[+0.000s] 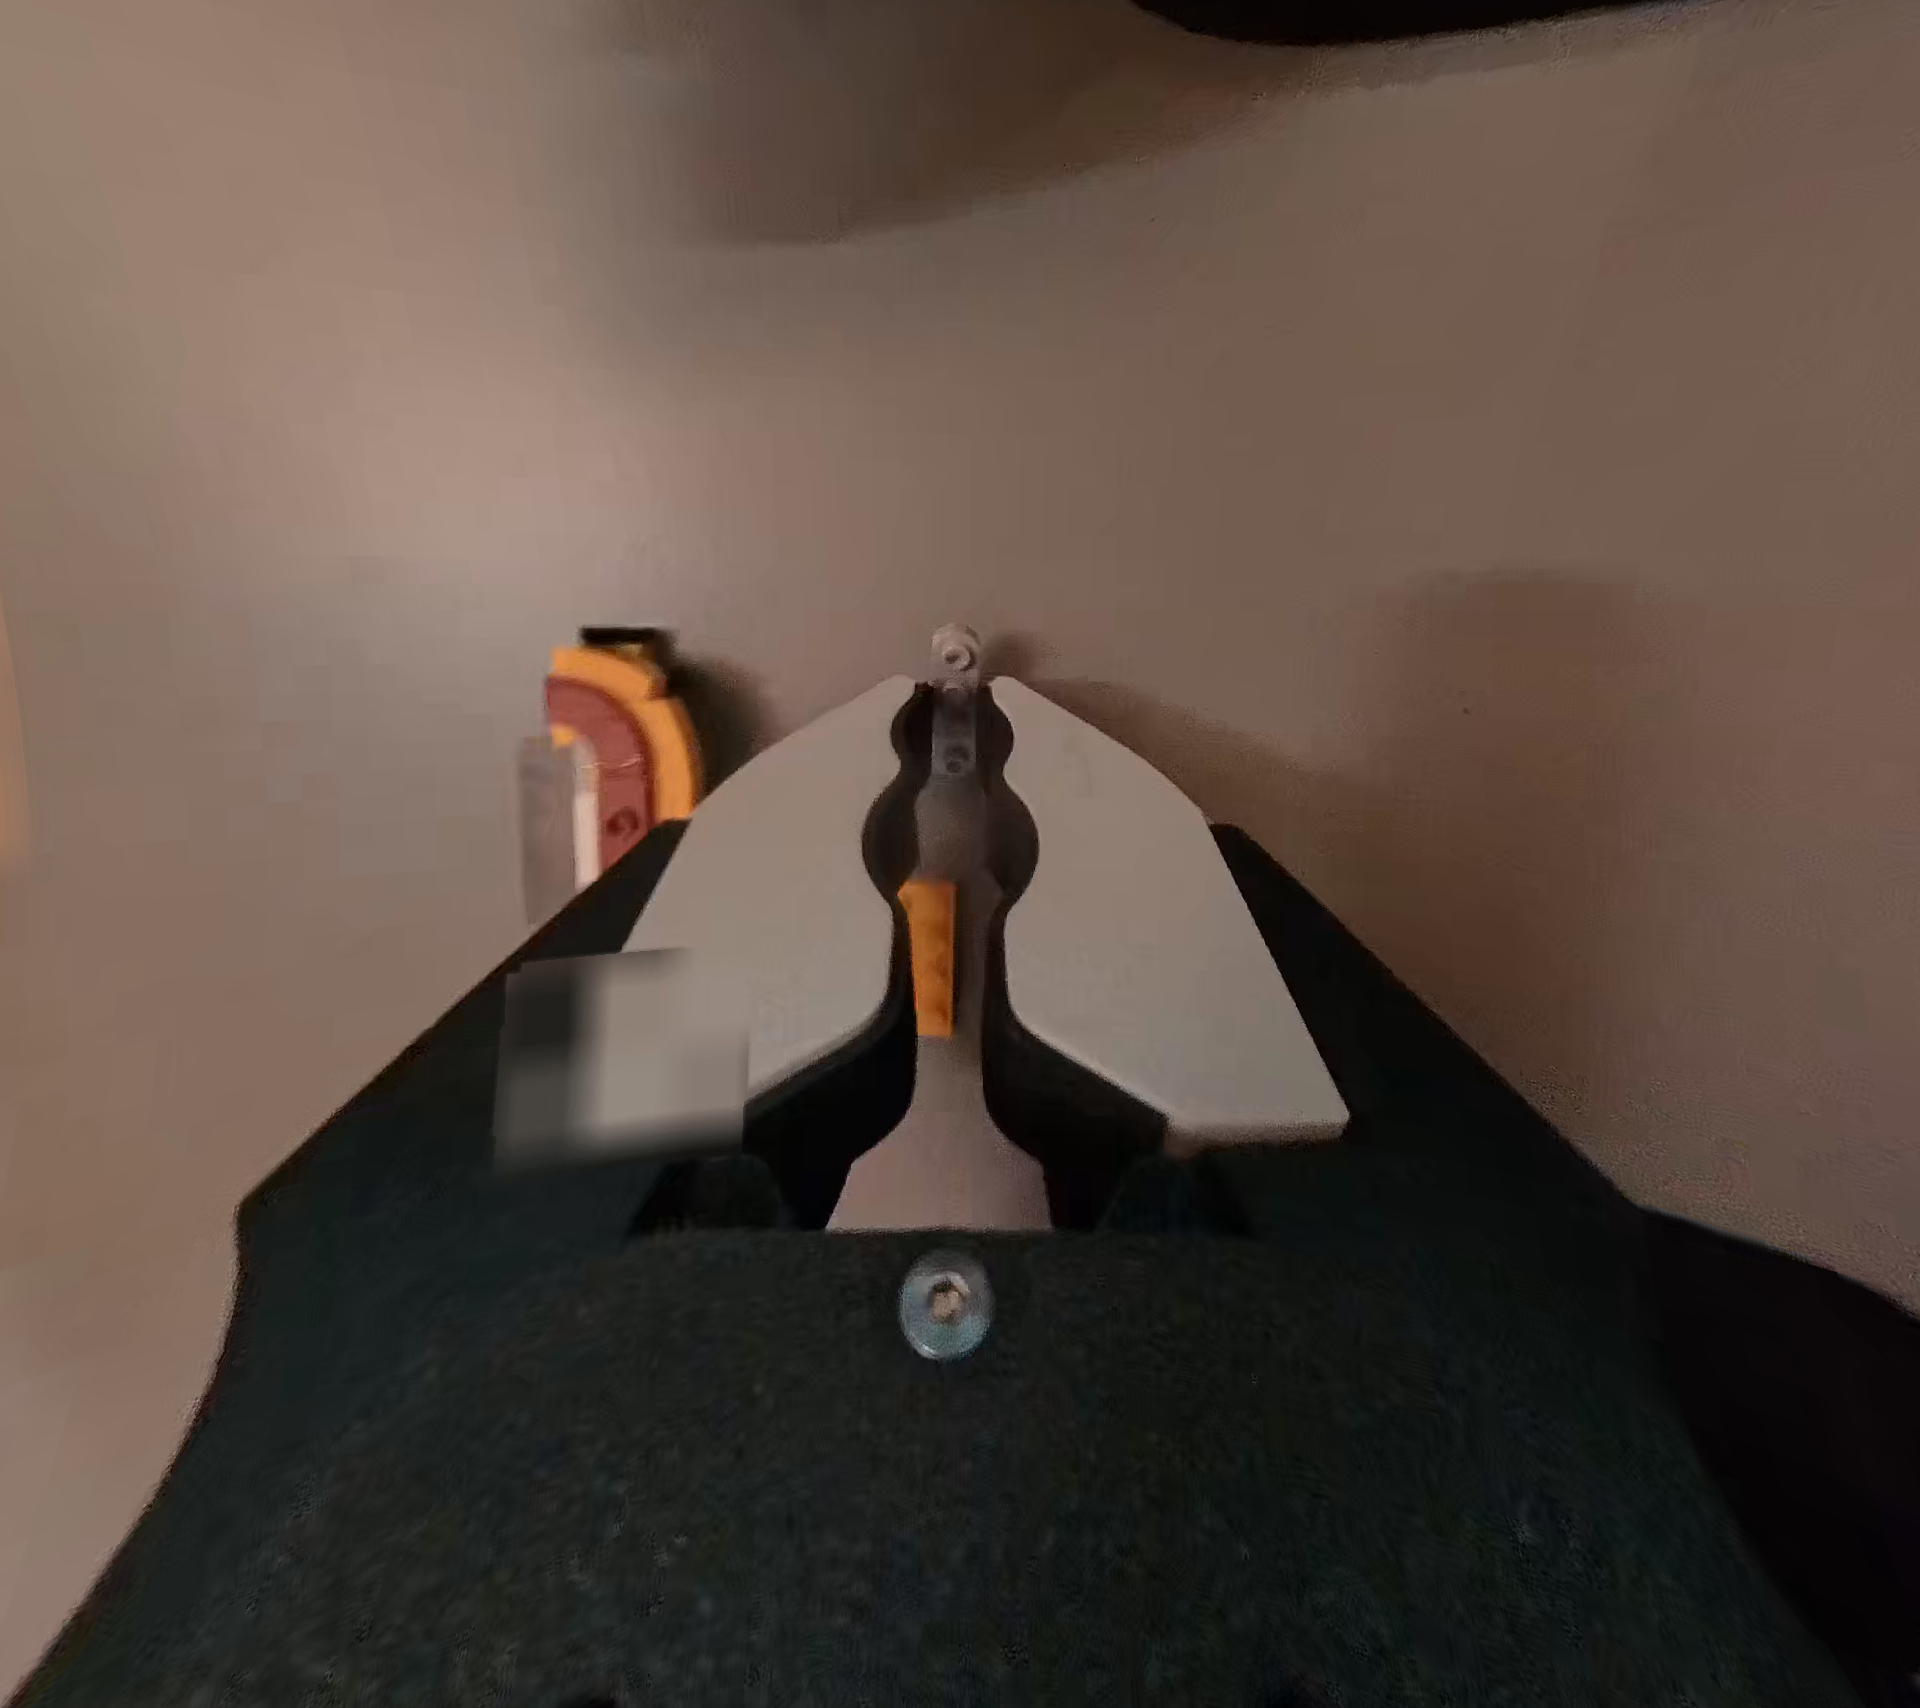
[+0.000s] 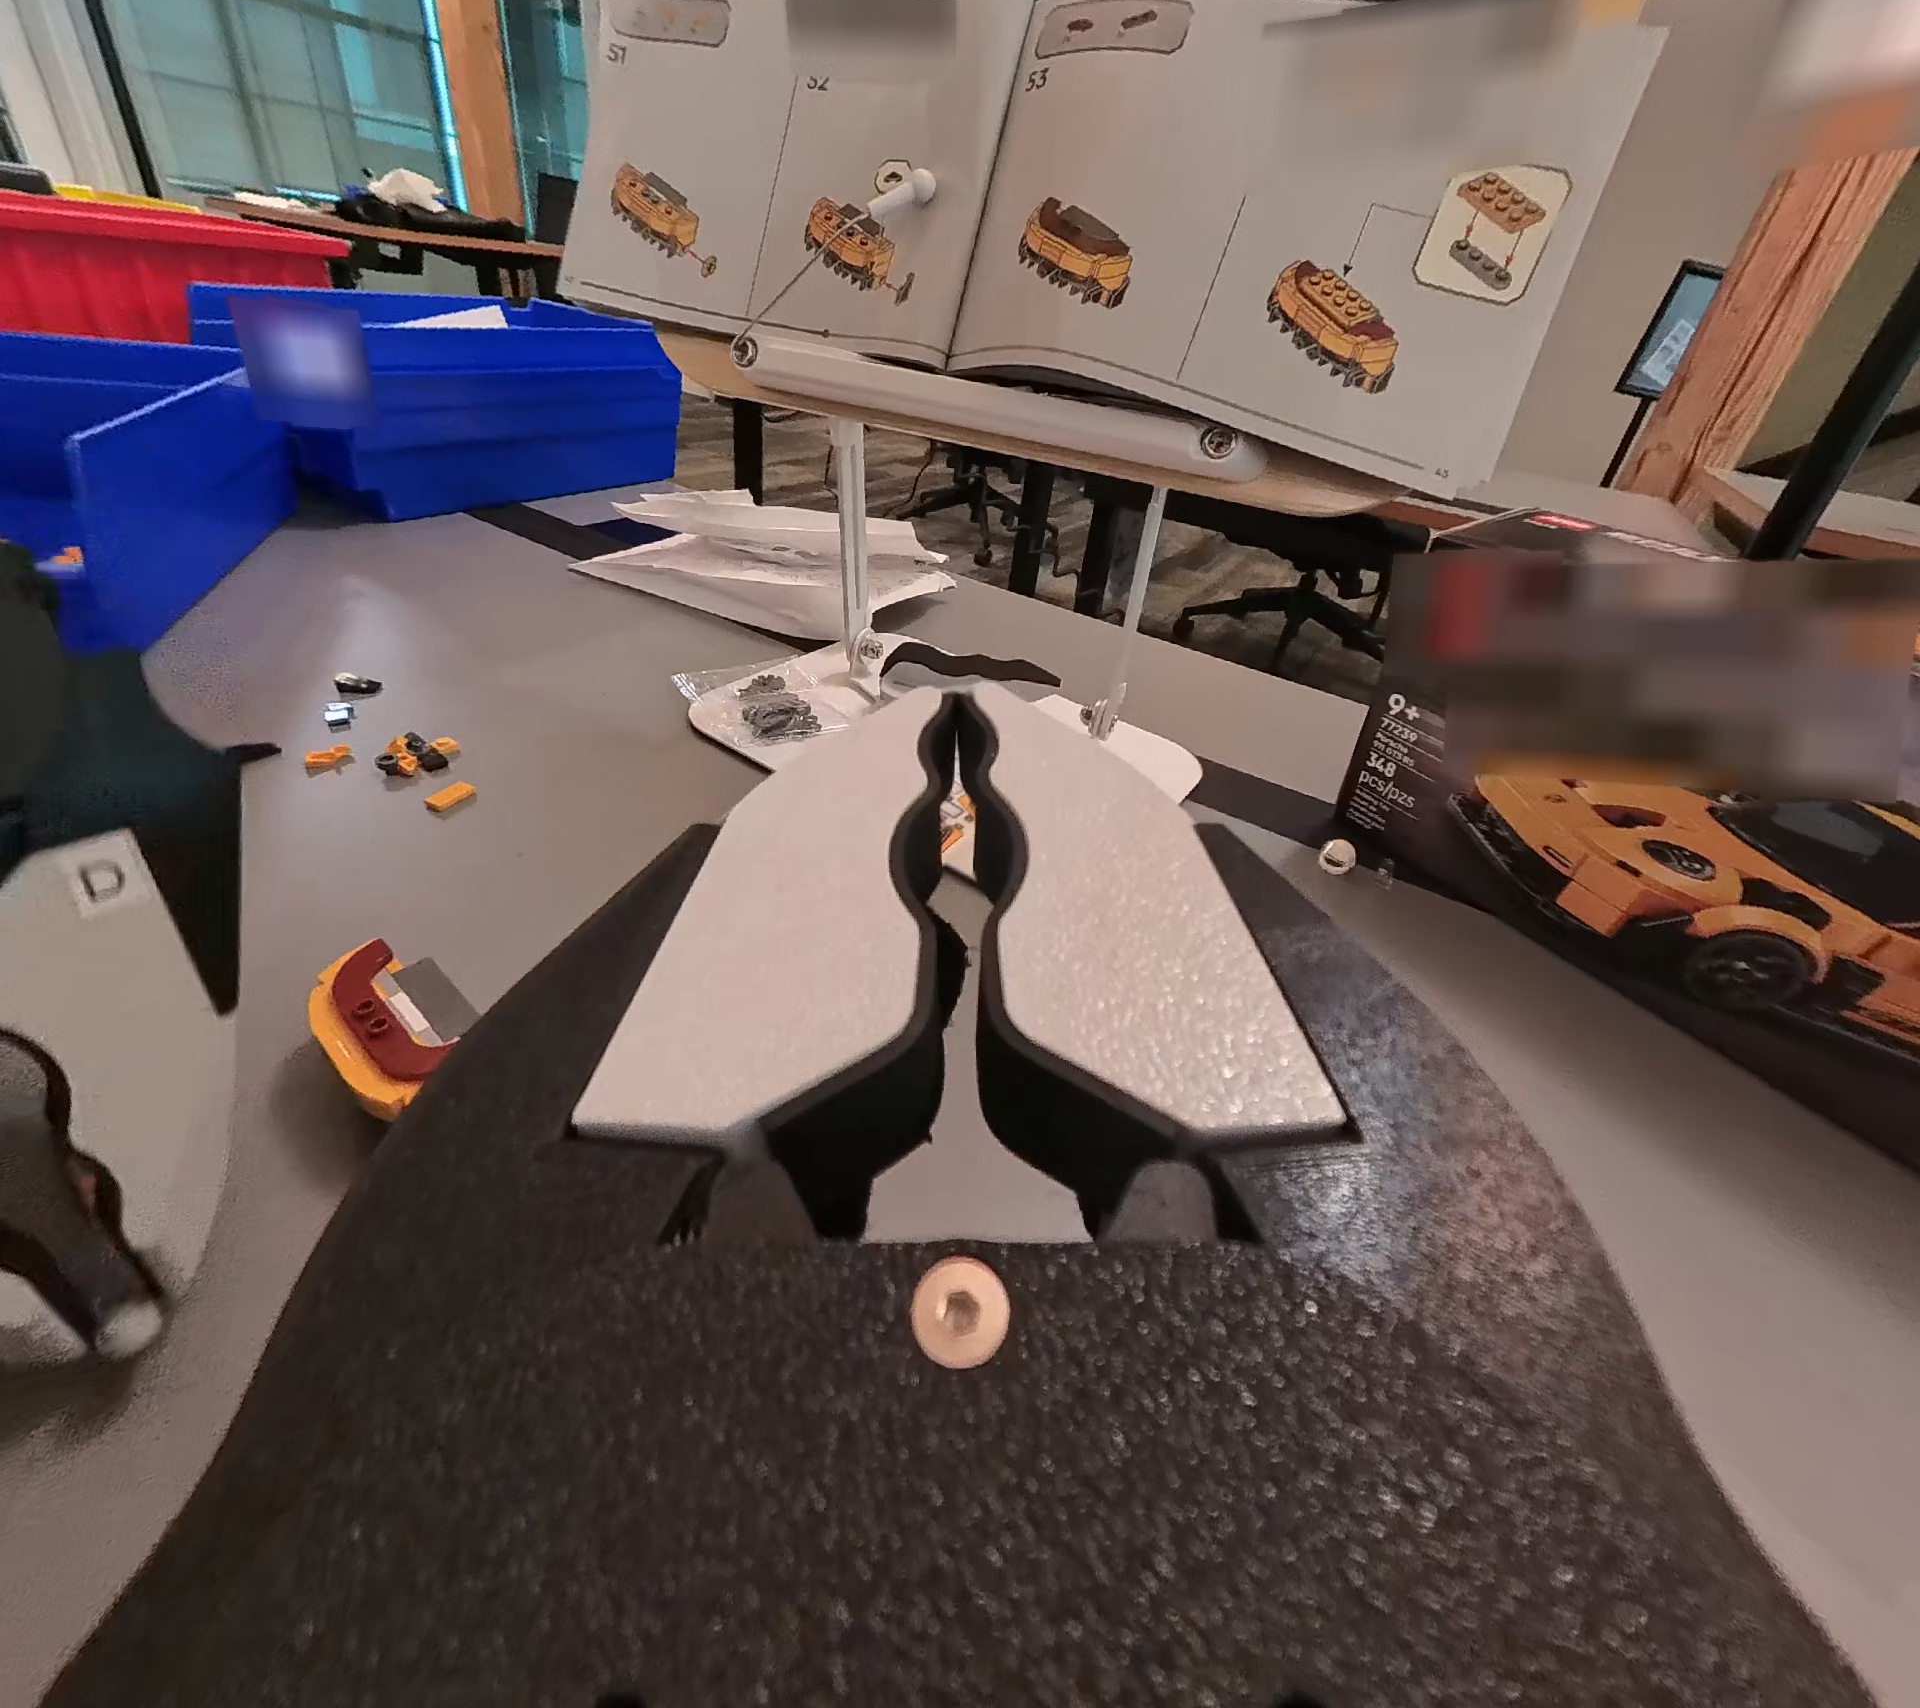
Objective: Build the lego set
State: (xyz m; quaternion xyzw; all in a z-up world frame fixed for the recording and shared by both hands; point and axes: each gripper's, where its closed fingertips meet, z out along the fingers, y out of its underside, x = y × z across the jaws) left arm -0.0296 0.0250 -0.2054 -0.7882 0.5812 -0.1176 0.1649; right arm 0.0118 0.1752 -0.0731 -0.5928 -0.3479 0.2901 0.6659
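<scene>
two claws work over a grey bench (image 2: 540, 640): the left claw (image 1: 951, 687) is pinched on a small grey lego piece (image 1: 954, 656), the orange and dark red lego assembly (image 2: 379, 1024) just beside it, while the right claw (image 2: 958, 708) is closed, holding nothing visible.

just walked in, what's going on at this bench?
A person is building a lego car with two handheld grippers. The left gripper is shut on a small grey piece, with an orange piece farther back between its fingers. The right gripper is shut, apparently empty. A partial orange and dark red assembly sits on the table, near the open instruction booklet.
</scene>
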